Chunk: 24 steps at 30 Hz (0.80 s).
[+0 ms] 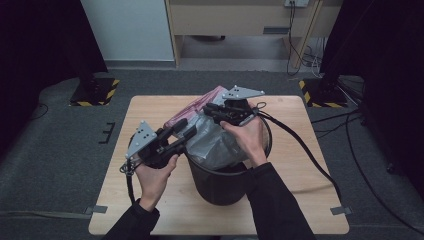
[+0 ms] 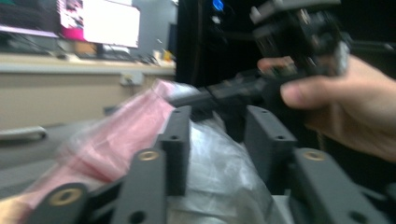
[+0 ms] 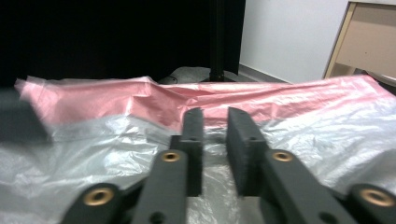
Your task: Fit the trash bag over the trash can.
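Forearms and sleeves come in lowest in the high view; above them sits a black bin (image 1: pixel 220 180) on the counter (image 1: pixel 310 200), with a bag (image 1: pixel 215 140) bunched over its mouth. Bag is thin film, clear-grey below, pink (image 1: pixel 192 107) toward the far side.

Handling, as we judge it: very light, limp, slippery, easy to tear or to let slide out of a weak pinch. Best taken at a gathered fold or at the edge near the rim, not on the taut flat.

Left hand-held gripper (image 1: pixel 181 134): at the bin's left rim, jaws partway apart, film bulging up between them (image 2: pixel 212 158). We see no pad pressing on it, so we read it as not gripping.

Right hand-held gripper (image 1: pixel 214 111): over the far side of the bag, jaws narrowed to a slim gap (image 3: pixel 215 144) with crumpled film lying in it. We cannot tell whether the pads actually pinch the film.
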Available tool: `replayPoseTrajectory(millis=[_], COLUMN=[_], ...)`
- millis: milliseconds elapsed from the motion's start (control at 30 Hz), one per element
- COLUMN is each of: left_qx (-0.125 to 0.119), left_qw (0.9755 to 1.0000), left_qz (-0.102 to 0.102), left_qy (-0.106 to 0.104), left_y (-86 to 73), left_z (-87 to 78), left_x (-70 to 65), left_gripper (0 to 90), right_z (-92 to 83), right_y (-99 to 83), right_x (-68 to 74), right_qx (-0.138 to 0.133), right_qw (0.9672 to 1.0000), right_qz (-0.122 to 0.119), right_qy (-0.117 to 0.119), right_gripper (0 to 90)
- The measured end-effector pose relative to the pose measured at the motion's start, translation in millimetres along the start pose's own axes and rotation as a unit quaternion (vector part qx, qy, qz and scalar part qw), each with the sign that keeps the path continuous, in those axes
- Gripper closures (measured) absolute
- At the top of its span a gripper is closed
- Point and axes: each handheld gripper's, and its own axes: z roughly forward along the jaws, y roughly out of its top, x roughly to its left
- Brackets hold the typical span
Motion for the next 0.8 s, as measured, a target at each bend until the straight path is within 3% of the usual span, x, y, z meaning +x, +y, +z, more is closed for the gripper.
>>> replayPoseTrajectory(millis=[33, 133, 200, 367, 433, 500, 567, 667, 800], left_qx=[-0.015, -0.031, -0.036, -0.011, 0.001, 0.011, 0.014, 0.006, -0.014], left_qw=[0.9998, 0.9984, 0.9974, 0.997, 0.9971, 0.9971, 0.9972, 0.9973, 0.9959], left_qz=[-0.01, -0.032, -0.049, -0.071, -0.075, -0.075, -0.074, -0.073, -0.088], left_qy=[0.008, 0.034, 0.037, 0.027, 0.016, 0.006, 0.003, -0.003, -0.01], left_y=[3.2, 8.7, 9.1, 2.7, -0.9, -2.7, -3.2, -1.4, 2.6], left_z=[-4.1, -13.3, -16.2, -12.2, -9.2, -7.8, -7.9, -10.3, -12.3], left_x=[4.9, 19.1, 26.3, 32.9, 32.2, 30.7, 29.7, 29.1, 31.5], left_gripper=[55.4, 49.4, 46.8, 46.4, 51.7, 64.0, 70.8, 85.5, 89.6], right_z=[0.0, 0.4, 0.3, -0.4, -0.8, -1.4, -2.7, -7.6, -17.2], right_y=[-0.3, -0.3, -0.3, 0.2, 0.2, 0.6, 0.9, 3.3, 6.9], right_x=[-0.3, 0.0, -0.1, 0.2, 0.6, 1.3, 1.3, 2.8, 5.2], right_qx=[0.001, 0.001, 0.0, -0.007, -0.011, -0.016, -0.021, -0.041, -0.068], right_qw=[1.0, 1.0, 1.0, 1.0, 0.9999, 0.9999, 0.9998, 0.9992, 0.9974], right_qz=[-0.001, 0.001, -0.001, -0.001, -0.001, 0.001, -0.003, -0.002, 0.001], right_qy=[-0.001, -0.001, -0.001, -0.004, -0.005, -0.005, -0.006, -0.002, 0.023], right_gripper=[81.9, 81.6, 80.8, 76.2, 74.1, 71.9, 69.2, 62.1, 52.7])
